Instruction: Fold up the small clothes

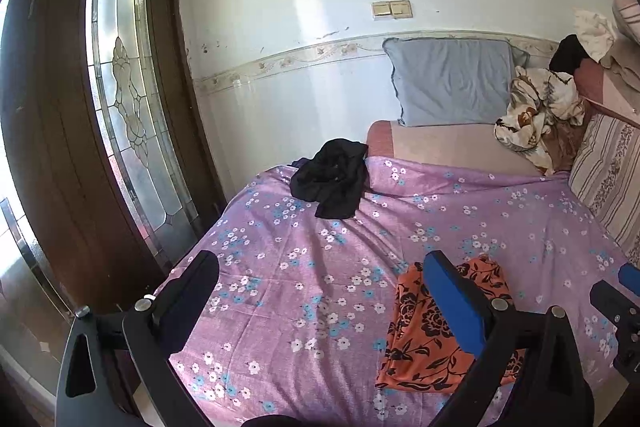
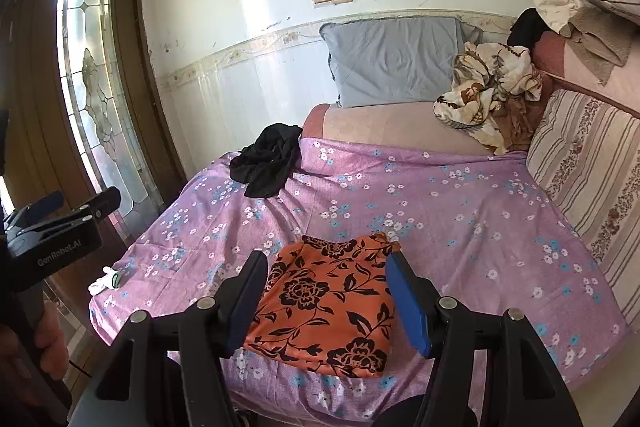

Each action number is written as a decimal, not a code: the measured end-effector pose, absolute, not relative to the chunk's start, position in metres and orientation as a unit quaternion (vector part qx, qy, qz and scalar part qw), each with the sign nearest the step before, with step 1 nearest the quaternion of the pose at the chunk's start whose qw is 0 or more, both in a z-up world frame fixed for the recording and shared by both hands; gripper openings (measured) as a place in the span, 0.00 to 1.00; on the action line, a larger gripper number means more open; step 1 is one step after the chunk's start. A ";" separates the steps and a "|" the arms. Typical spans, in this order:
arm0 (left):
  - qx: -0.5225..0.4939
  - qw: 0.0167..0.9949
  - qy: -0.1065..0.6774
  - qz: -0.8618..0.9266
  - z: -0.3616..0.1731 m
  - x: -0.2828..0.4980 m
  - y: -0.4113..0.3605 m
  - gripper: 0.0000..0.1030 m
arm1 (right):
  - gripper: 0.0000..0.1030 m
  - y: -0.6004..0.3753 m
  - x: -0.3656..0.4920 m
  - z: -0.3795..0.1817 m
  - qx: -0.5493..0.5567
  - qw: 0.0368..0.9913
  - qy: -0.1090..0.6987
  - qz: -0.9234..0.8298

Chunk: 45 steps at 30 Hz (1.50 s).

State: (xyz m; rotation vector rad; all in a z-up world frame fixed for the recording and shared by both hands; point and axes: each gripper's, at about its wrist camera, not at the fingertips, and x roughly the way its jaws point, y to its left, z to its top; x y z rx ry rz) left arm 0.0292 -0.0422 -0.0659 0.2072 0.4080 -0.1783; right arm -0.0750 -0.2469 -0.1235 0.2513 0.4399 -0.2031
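On the purple floral sheet (image 2: 460,211), near its front edge, the orange cloth (image 2: 328,303) lies flat in a tidy rectangle, seemingly folded and set down. The right gripper (image 2: 326,301) hovers over it with fingers wide, nothing between them; the left gripper (image 1: 320,291) is likewise spread and empty, off to the cloth's left. That piece looks done. Left to fold, by my reading: the crumpled black garment (image 2: 266,161) farther back by the cushion, and perhaps the small white item (image 2: 105,279) at the sheet's left edge.
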 end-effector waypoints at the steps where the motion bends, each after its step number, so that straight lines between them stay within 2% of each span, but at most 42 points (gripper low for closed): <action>1: 0.101 0.970 0.203 -0.088 -0.066 0.030 -0.041 0.99 | 0.63 -0.245 -0.074 -0.124 0.123 0.963 0.218 -0.101; 25: 0.092 0.967 0.217 -0.095 -0.071 0.038 -0.042 0.99 | 0.63 -0.239 -0.066 -0.125 0.106 0.962 0.230 -0.105; 45: 0.104 0.958 0.252 -0.089 -0.085 0.076 -0.071 0.99 | 0.63 -0.268 -0.021 -0.138 0.115 0.957 0.248 -0.094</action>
